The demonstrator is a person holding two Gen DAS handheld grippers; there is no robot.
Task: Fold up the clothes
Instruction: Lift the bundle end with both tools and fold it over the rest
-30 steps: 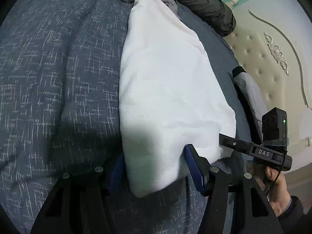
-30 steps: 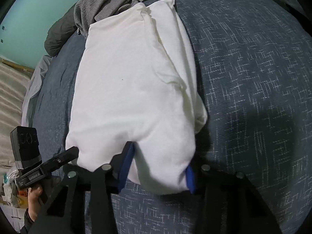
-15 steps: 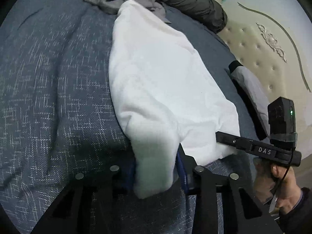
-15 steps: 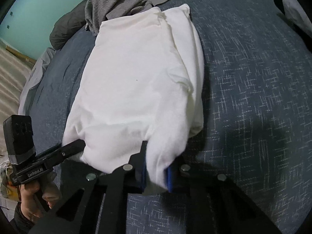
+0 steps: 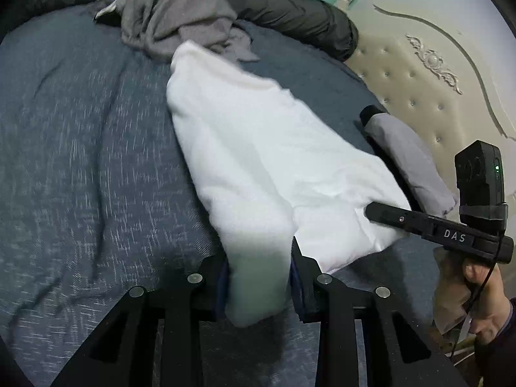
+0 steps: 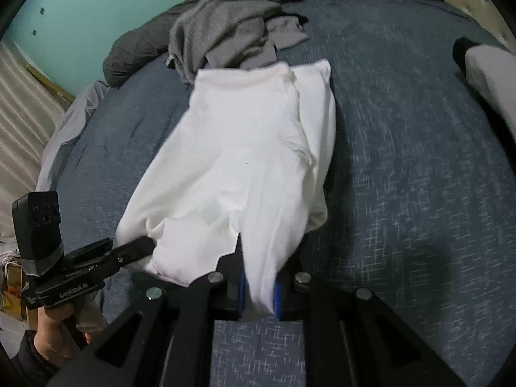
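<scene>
Blue-grey speckled bedding (image 5: 80, 161) fills my left wrist view, with a cream tufted headboard (image 5: 419, 80) off to the right. On it I see the white garment (image 5: 258, 148) lying lengthwise, its far end touching a crumpled grey garment (image 5: 180, 22) and a dark jacket (image 5: 290, 9) beyond that. My left gripper (image 5: 259, 277) has its jaws closing narrowly on the near corner of the white cloth, a thick bunch pinched between the pads and lifted off the bedding. To the right, my right gripper (image 5: 380, 211) bites the other near corner, a hand (image 5: 483, 290) on its handle. A folded grey cloth (image 5: 409, 158) lies beside the headboard.

From the right wrist view I see a teal wall (image 6: 96, 6) behind the bed. The white garment runs away from me across the bedding, its near edge raised. My right gripper's jaws are closing tight on a fold of it between the blue pads (image 6: 277, 300). At left, the left gripper holds the opposite corner.
</scene>
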